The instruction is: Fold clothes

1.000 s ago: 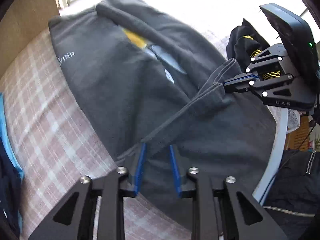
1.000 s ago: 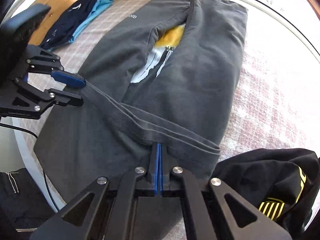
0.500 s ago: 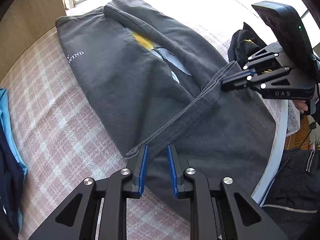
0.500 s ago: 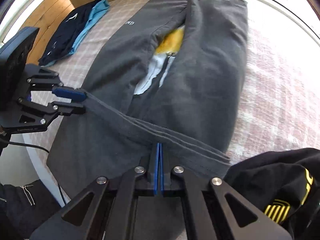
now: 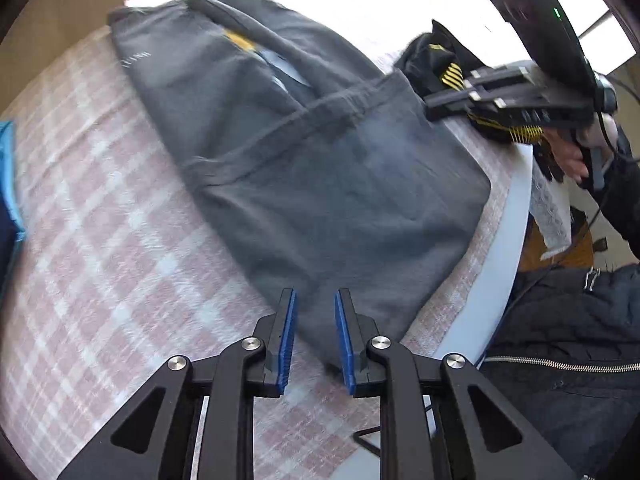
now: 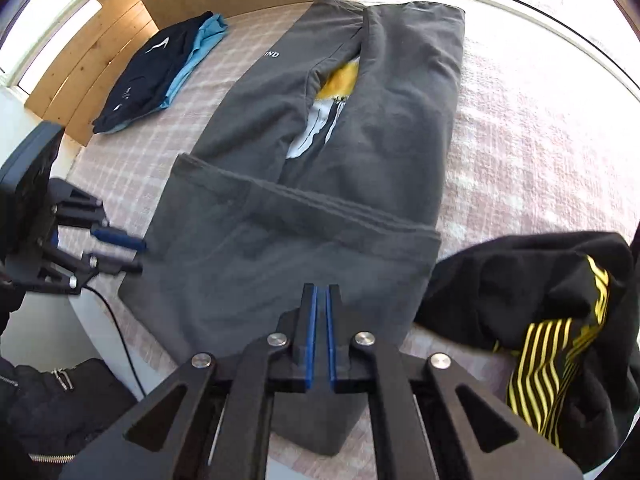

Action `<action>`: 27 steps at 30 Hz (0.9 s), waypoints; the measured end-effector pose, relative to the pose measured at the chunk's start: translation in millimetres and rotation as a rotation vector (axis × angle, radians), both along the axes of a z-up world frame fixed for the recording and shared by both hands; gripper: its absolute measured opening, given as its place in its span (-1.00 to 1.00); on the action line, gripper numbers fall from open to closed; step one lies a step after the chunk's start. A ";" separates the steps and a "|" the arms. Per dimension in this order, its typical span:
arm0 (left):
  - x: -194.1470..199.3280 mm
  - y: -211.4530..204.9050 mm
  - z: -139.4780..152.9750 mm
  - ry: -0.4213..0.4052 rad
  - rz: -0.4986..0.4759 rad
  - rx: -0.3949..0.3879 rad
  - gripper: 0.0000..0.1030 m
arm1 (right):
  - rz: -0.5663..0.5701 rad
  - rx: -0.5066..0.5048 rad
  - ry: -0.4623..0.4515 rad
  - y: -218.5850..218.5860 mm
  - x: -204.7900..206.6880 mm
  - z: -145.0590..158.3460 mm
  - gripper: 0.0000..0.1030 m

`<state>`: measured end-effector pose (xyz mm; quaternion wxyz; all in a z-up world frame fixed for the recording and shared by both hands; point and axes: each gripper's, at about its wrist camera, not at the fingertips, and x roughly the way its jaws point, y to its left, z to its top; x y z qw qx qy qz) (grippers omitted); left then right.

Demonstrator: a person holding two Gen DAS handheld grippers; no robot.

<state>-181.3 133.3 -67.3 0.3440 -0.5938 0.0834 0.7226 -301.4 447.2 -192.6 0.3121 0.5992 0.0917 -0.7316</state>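
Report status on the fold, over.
Left gripper open, empty. Right gripper jaws opening, nothing between. Dark grey cotton shirt flat, bottom hem folded up. Black yellow-striped garment beside it.

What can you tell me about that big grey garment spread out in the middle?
The grey garment is soft, matte, sweatshirt-like cloth lying flat on a pink checked cover. Both long sides are folded inward, leaving a slit that shows a yellow and white print. Small white lettering sits near one edge. The stitched bottom hem is folded up over the body. A black and yellow garment lies against one side. Neither tool holds it.
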 end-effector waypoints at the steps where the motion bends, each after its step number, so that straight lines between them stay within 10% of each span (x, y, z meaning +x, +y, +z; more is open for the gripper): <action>1: 2.6 -19.2 8.5 0.002 0.035 0.020 -0.62 | -0.008 -0.006 -0.016 6.7 8.7 -0.7 -0.90; 8: 54.6 -44.1 -12.7 -0.070 -0.040 0.071 -0.44 | -0.067 -0.028 -0.070 42.0 60.6 -14.1 -0.44; 27: 56.9 11.4 -55.7 -0.063 -0.146 0.063 -0.50 | -0.040 0.040 -0.039 48.7 83.0 -27.4 -0.30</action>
